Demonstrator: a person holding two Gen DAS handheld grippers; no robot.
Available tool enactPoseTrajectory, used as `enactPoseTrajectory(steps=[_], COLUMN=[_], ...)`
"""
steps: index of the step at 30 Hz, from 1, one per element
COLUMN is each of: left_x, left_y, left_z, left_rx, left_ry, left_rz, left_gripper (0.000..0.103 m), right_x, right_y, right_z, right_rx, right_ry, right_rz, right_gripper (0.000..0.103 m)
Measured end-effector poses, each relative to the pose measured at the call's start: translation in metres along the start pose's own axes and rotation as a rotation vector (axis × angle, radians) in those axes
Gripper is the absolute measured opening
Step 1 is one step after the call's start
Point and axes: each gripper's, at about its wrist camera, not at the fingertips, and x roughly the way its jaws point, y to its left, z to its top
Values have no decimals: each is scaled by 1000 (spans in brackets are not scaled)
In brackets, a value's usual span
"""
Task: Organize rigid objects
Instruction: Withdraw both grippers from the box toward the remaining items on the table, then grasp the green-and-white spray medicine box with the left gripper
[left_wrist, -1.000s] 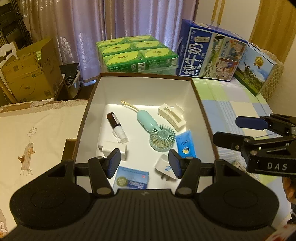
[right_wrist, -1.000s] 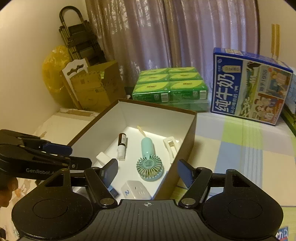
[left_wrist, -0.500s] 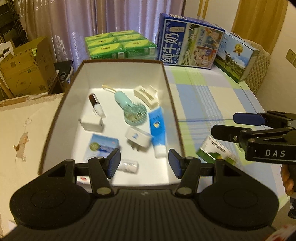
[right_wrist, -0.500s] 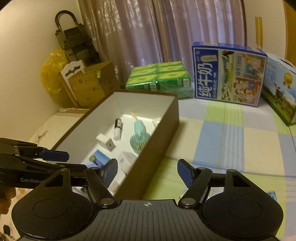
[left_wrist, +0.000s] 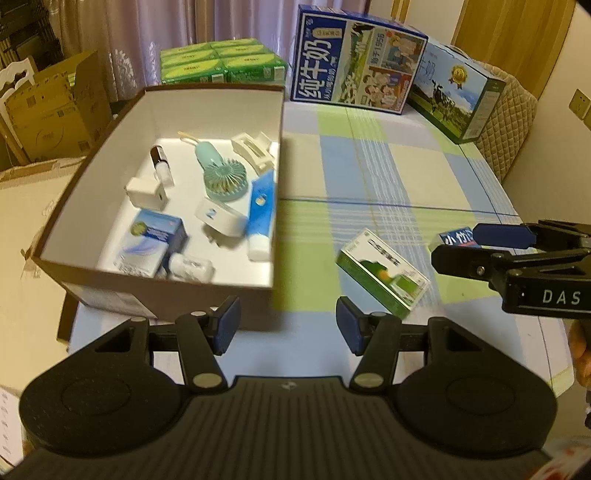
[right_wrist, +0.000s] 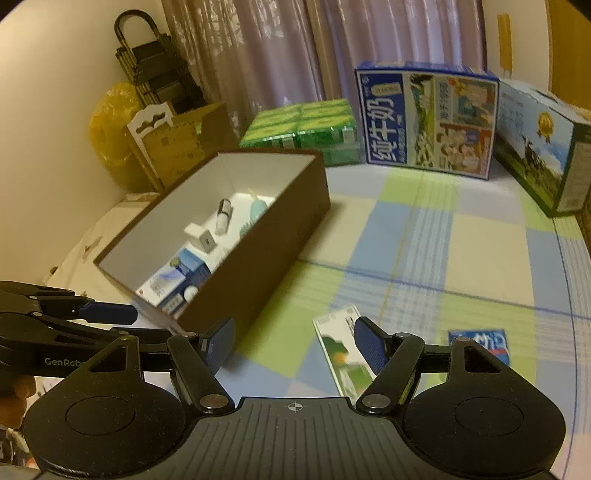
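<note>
So both of your grippers are spread wide with nothing between the fingers right now; the left gripper (left_wrist: 287, 325) hangs just past the near wall of the brown box (left_wrist: 177, 295), and the right gripper (right_wrist: 295, 345) sits over the checked cloth (right_wrist: 424, 236) to the box's right; the box already has a bunch of stuff in it, the mint handheld fan (left_wrist: 221, 173), a blue tube (left_wrist: 261, 210), a white hair clip (left_wrist: 253, 149), a blue carton (left_wrist: 151, 240) and a few smaller bits; what's left outside, as far as I can see, is the green and white carton (left_wrist: 384, 271) lying flat on the cloth, and a small blue packet (right_wrist: 478, 345) a bit further right; the bit that matters for your next grab is how that green carton lies; from the right wrist view it's just ahead and partly tucked behind your right-hand finger pad, so it sits off to the right of your centre line rather than between the fingers; its long axis runs roughly away from you with a slight slant; I'd say the right gripper is the nearer one by a good margin, since the left is parked by the box wall with the carton off to its right; you'd probably want to slide right a touch and close across the narrow width; the blue packet looks like the one after that.
</note>
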Motion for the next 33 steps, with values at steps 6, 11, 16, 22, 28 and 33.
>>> enactPoseTrajectory(steps=[6,11,16,22,28,33], left_x=[4,15,30,51,70,82], left_y=[-29,-51,-70,-90,-107,-119], left_z=[-11,-17,-19,-15,-15,-12], left_rx=[0,9,27,39,36,39], left_ry=[26,56,85,107,122,129], left_rz=[-2,-6,-7,-8,-15,-28], left_gripper=[53,53,53,53,53,53], right_x=[-14,-20,-22,-21,-19,-17], right_y=[-21,-44,-65,-91,-117,-135], right_z=[-14,-25,-33,-42,-51,-56], right_rx=[4,26,57,92,120,145], right_ry=[32,58,77,102,130,145], right_rz=[1,-22,-47,-88,-127,-153], right_gripper=[69,68,68,69,69,68])
